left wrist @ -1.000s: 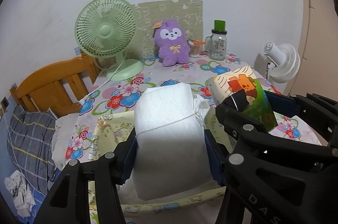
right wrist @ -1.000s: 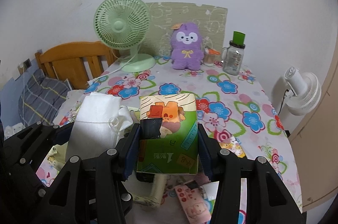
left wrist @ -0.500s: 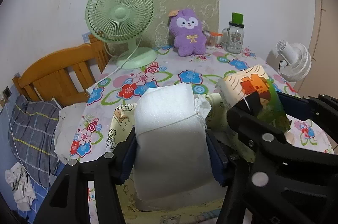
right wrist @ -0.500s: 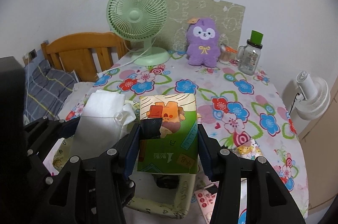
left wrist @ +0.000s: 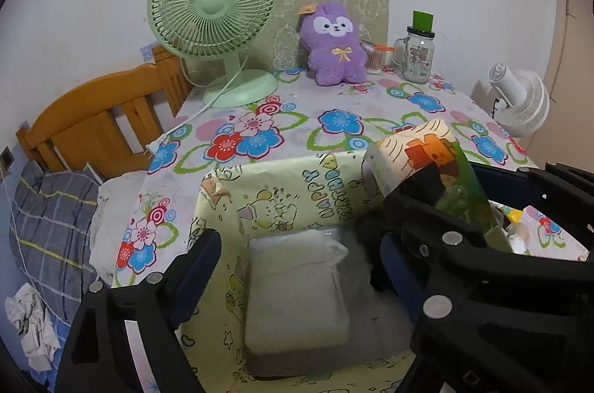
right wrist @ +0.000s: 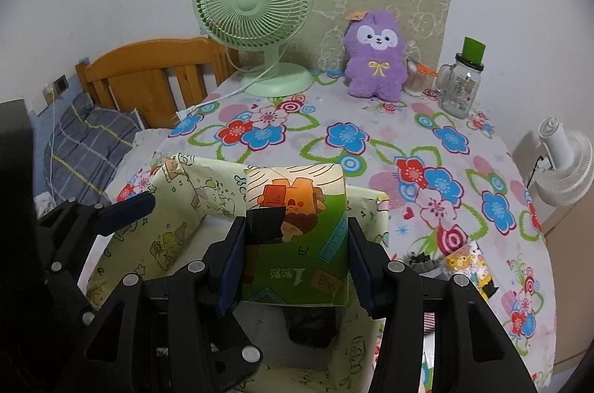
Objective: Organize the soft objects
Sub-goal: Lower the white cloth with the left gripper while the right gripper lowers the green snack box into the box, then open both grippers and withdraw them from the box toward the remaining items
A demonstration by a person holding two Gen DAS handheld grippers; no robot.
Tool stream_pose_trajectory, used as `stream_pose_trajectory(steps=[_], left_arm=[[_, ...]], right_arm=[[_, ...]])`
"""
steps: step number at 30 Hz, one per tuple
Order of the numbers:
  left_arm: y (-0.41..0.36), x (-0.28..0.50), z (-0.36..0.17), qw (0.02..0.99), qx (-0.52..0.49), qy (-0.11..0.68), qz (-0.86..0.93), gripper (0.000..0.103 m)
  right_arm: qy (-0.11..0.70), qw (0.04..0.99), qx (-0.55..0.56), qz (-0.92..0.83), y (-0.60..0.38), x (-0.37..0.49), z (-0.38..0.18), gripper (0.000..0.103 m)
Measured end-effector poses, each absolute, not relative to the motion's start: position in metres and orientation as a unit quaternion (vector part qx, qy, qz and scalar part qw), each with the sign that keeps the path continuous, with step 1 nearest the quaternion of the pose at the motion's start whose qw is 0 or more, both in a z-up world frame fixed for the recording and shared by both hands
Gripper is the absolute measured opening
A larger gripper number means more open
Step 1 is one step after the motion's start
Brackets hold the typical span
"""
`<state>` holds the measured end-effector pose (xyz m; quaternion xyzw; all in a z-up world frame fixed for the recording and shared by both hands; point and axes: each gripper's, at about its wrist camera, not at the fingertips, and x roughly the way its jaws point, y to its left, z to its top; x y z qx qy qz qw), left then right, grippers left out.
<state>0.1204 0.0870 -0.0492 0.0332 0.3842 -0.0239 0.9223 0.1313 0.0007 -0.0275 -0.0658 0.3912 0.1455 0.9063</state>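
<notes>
Since a second ago we are seeing the white soft pack (left wrist: 297,285) out of the left gripper (left wrist: 297,267), whose fingers have just been opening; it is now lying flat on the floor of the pale yellow fabric box (left wrist: 267,192), and the fingers are standing wide on either side of it without touching it. Both cameras are also looking from closer to the box than before.

Our right gripper (right wrist: 295,263) is holding the green tissue pack (right wrist: 297,237) upright between its fingers, over the box's open top.

We are working on a worktop (right wrist: 427,148) covered in a cloth of red and blue flowers. At its far edge, against a white wall, a green fan (right wrist: 252,3), a purple plush toy (right wrist: 375,59) and a glass jar with a green lid (right wrist: 460,85) are standing. A wooden headboard (left wrist: 104,118) and checked bedding (left wrist: 52,226) are showing to the left, and a white fan (right wrist: 564,163) to the right.

We are making out something dark (right wrist: 312,326) in the box under the tissue pack, but cannot tell what it is. The right gripper's body is hiding the box's right side in the left wrist view, and small colourful packets (right wrist: 471,267) right of the box are partly cut off.
</notes>
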Motion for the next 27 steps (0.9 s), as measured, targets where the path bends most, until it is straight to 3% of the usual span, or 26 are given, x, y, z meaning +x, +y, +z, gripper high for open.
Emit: stream_pose_trajectory(steps=[4,9,27], left_arm=[[0.089,0.118,-0.052,0.921,0.028,0.388,-0.025,0.092],[0.086,0.111,-0.048,0.924,0.030,0.381,-0.026,0.095],[0.064,0.089,-0.042,0.927,0.032,0.372,-0.032,0.095]], right_arm=[[0.406,0.899,-0.063,0.152,0.003,0.133,-0.032,0.060],[0.395,0.904,-0.060,0.154,0.001,0.129,-0.031,0.076],[0.356,0.922,-0.076,0.132,-0.019,0.102,-0.020,0.086]])
